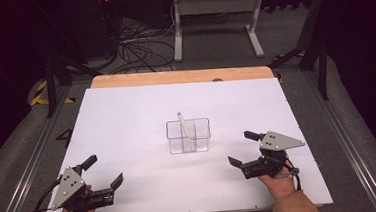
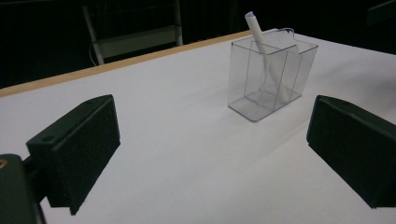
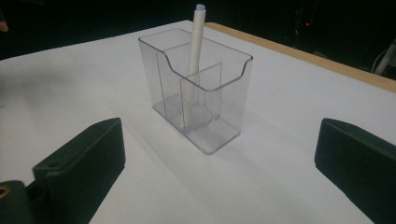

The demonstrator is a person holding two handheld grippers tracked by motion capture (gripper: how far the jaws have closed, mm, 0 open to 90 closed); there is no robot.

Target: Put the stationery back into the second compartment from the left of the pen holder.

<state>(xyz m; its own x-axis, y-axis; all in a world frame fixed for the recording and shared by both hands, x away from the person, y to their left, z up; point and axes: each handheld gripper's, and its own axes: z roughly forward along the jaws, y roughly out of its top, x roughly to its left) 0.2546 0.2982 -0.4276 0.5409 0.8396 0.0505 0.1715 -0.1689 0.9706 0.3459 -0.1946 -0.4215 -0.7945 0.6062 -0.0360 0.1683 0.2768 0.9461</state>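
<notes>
Where high view flattens, holder divider shows.

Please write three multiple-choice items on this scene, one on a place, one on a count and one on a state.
1. Where is the white pen?
A. Flat on the white table top
B. Standing tilted inside the clear plastic holder
C. Between the right gripper's jaws

2. How many pens are in the holder?
A. One
B. Two
C. Three

3. How do the jaws of the right gripper stand?
A. Shut on the pen
B. Shut on the holder's rim
C. Open, with nothing between them

Answers:
1 B, since the pen leans against a divider inside the holder, its tip above the rim.
2 A, since both gripper views show a single pen.
3 C, since the high view shows the jaws spread wide, apart from the holder, above the white table top.
</notes>
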